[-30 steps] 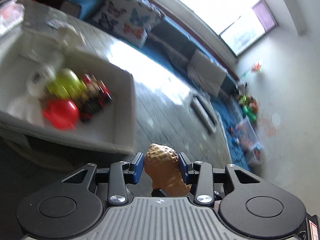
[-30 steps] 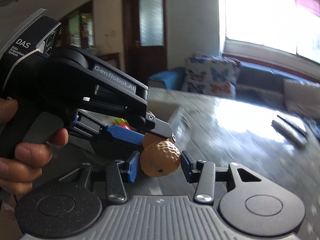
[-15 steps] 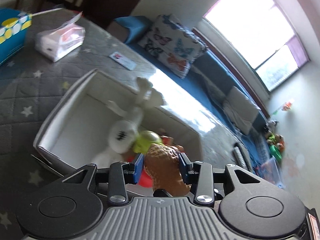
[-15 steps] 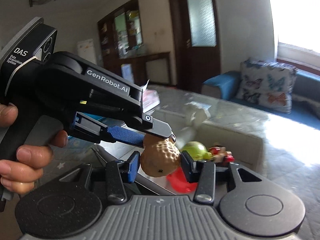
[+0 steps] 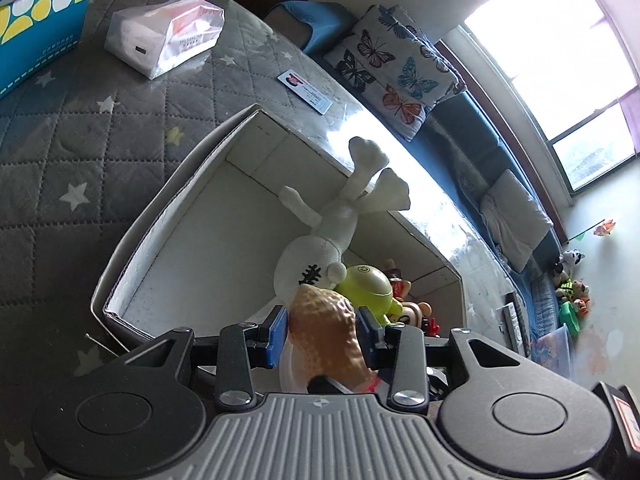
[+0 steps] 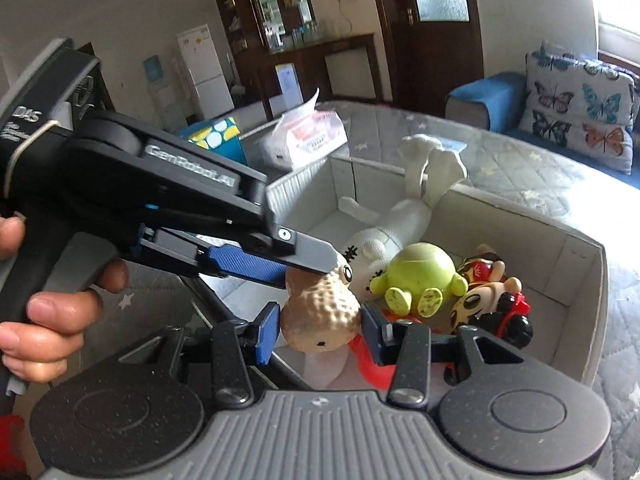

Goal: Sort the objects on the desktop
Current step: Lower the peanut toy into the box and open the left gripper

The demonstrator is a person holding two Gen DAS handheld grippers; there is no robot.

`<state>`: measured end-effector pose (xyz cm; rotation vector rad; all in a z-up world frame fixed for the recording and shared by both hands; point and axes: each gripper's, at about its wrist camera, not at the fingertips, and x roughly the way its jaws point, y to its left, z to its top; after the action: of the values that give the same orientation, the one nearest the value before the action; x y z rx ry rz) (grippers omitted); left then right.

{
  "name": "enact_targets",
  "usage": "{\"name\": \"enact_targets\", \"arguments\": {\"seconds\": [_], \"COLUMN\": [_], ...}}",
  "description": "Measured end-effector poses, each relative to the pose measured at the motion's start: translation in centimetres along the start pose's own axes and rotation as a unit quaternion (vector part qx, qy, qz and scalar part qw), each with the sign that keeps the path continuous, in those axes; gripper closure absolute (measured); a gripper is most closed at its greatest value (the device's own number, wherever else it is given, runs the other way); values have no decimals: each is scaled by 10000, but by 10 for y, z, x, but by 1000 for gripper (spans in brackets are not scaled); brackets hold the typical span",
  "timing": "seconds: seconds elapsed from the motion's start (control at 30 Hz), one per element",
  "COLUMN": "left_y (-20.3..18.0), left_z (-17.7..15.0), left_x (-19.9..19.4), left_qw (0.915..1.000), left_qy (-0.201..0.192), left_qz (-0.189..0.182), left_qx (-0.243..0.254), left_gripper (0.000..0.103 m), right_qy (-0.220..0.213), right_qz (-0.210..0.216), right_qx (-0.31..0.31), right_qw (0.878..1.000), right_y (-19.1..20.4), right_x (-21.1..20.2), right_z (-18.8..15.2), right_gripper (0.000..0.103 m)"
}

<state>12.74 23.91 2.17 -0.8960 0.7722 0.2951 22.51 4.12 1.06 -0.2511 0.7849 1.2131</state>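
Both grippers are shut on one tan peanut-shaped toy [image 5: 326,332], which also shows in the right wrist view [image 6: 320,314]. My left gripper [image 5: 322,330] and my right gripper [image 6: 320,330] hold it above the near end of a white open box [image 5: 168,216]. The box [image 6: 576,304] holds a white plush rabbit [image 5: 332,232], a green round toy [image 6: 420,272], a red and black doll [image 6: 492,300] and a red thing partly hidden under the peanut. The left gripper's body [image 6: 168,196] crosses the right wrist view.
The box stands on a grey quilted star-pattern cover [image 5: 60,152]. A blue tissue box [image 5: 36,32], a plastic tissue pack [image 5: 164,36] and a card [image 5: 306,90] lie beyond it. A butterfly cushion [image 5: 396,76] and a blue sofa sit farther back.
Both grippers have swung left with the peanut toy, from over the shiny table beside the box to above the box's near end. Grip unchanged.
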Motion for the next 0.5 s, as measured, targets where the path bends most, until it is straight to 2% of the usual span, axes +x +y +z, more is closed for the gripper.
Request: {"name": "enact_targets", "arguments": {"seconds": [0.2, 0.5], "left_y": [1, -3], "left_z": [1, 1], "left_x": [-3, -1], "left_qw": [10000, 9998], "left_qy": [3, -15], "left_qz": [66, 110], "left_qx": [27, 184], "left_gripper": [63, 64], "right_qy": [300, 359], "right_qz": [100, 54], "right_qx": [17, -2], "right_qw": [9995, 9993], "right_y": [-4, -1], "right_x": [14, 18], "right_z": [2, 4], "right_gripper": [59, 57]}}
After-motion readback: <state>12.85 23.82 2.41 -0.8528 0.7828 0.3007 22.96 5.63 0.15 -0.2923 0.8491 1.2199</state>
